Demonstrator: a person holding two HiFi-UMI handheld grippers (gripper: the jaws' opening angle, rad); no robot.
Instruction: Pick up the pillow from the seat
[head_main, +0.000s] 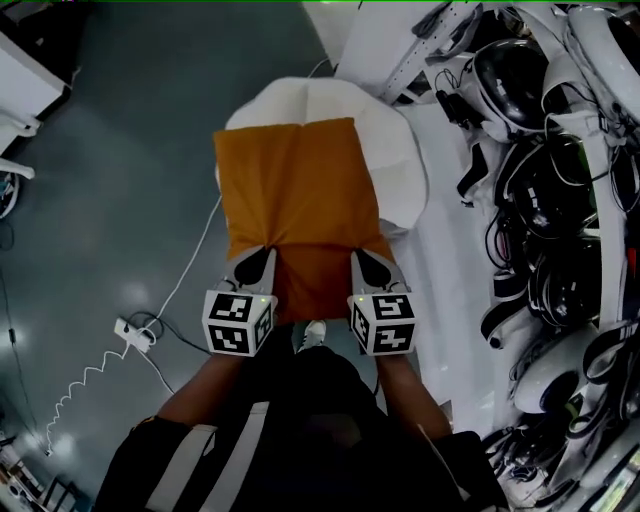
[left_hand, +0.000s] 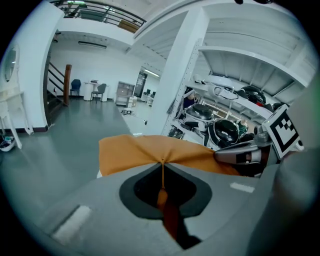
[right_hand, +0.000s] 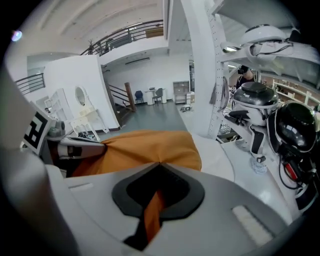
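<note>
1. The left gripper (head_main: 255, 265) is pinching the near edge of the orange pillow (head_main: 300, 190), its jaws closed on a thin fold of the cover. The right gripper (head_main: 372, 268) is doing the same at the other near corner. Only fabric is sitting between each pair of jaws, so a fold could be sliding out if the filling's weight is pulling on it.
2. The pillow is spreading across the centre of the head view. Its far part is lying over the white seat (head_main: 405, 160) in the upper middle, and its near edge is reaching toward the person at the lower middle. I cannot tell whether the far edge is touching the seat. If it is dragging there, it could be catching on the rim and tugging the folds free.
3. Both grips are sitting on the same edge, so one hand running higher would be tipping the pillow and loading a single pinch.
4. A rack of helmets (head_main: 560, 200) is crowding the right side of the frame, so a swing that way risks brushing it. A white cable (head_main: 190, 270) is trailing over the floor at the lower left, where a foot could be snagging it.
</note>
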